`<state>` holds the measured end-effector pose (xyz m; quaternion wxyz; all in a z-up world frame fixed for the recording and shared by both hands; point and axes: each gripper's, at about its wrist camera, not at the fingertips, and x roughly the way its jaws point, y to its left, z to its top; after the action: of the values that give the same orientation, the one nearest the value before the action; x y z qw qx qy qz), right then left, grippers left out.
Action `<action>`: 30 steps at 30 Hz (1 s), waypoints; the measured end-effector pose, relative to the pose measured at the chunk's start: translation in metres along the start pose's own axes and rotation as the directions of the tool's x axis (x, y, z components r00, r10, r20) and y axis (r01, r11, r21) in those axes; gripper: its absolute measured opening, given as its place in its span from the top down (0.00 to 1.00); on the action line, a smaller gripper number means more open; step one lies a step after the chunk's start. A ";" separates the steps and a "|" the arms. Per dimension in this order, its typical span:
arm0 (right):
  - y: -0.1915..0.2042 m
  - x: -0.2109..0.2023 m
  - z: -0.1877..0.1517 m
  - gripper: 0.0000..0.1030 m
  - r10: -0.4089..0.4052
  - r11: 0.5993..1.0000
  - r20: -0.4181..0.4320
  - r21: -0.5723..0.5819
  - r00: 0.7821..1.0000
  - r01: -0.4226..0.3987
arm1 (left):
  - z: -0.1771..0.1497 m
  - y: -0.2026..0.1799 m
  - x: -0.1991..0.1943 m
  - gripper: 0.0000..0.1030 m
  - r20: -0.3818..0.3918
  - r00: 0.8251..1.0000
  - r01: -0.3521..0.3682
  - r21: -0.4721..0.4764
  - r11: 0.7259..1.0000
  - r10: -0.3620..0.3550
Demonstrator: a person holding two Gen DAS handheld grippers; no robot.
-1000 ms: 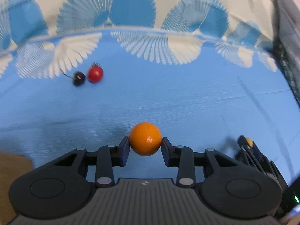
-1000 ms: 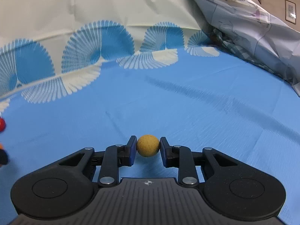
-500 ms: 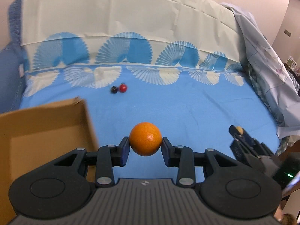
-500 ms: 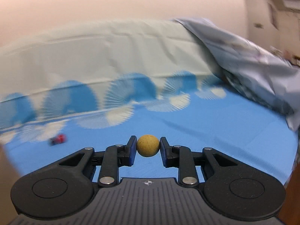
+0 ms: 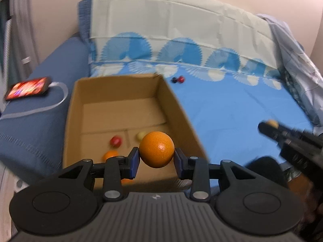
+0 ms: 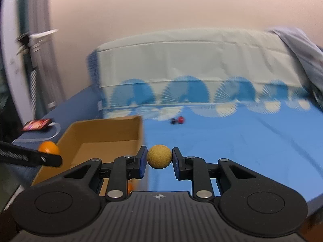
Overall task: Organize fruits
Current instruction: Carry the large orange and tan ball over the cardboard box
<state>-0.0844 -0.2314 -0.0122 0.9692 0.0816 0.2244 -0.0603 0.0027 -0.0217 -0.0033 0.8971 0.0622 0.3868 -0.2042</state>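
Left gripper (image 5: 157, 159) clenched the orange (image 5: 156, 149) above the box (image 5: 119, 89); right gripper (image 6: 159, 164) clenched a tan fruit (image 6: 159, 156). Best release low, toward the 12 o'clock floor.

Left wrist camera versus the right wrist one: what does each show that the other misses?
Only the left wrist view shows the fruits on the cardboard box floor: a red one, a pale yellow one and a small orange one. Only the right wrist view shows the tan ball close up. Both show the orange, phone and two small fruits on the sheet.
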 end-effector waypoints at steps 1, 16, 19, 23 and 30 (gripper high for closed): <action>0.008 -0.005 -0.001 0.73 0.012 1.000 0.002 -0.027 1.000 -0.012 | -0.009 0.005 -0.004 0.61 -0.007 1.000 -0.011 -0.013 1.000 0.011; 0.058 -0.028 0.001 0.73 0.060 0.985 0.008 -0.165 0.998 -0.058 | -0.028 0.037 -0.035 0.61 0.079 0.997 -0.006 -0.104 0.995 0.015; 0.061 -0.028 0.001 0.73 0.055 0.984 0.008 -0.170 0.998 -0.053 | -0.028 0.039 -0.035 0.61 0.081 0.997 -0.003 -0.112 0.994 0.012; 0.062 -0.026 0.000 0.73 0.060 0.982 0.003 -0.181 0.998 -0.058 | -0.027 0.040 -0.034 0.61 0.084 0.996 -0.004 -0.116 0.993 0.014; 0.060 -0.023 0.000 0.73 0.070 0.980 -0.010 -0.188 0.997 -0.071 | -0.027 0.040 -0.032 0.61 0.082 0.997 -0.008 -0.116 0.993 0.018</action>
<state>-0.0955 -0.1709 0.0061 0.9738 -0.0023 0.2275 -0.0043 -0.0187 0.0327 -0.0011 0.9157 0.0042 0.3601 -0.1780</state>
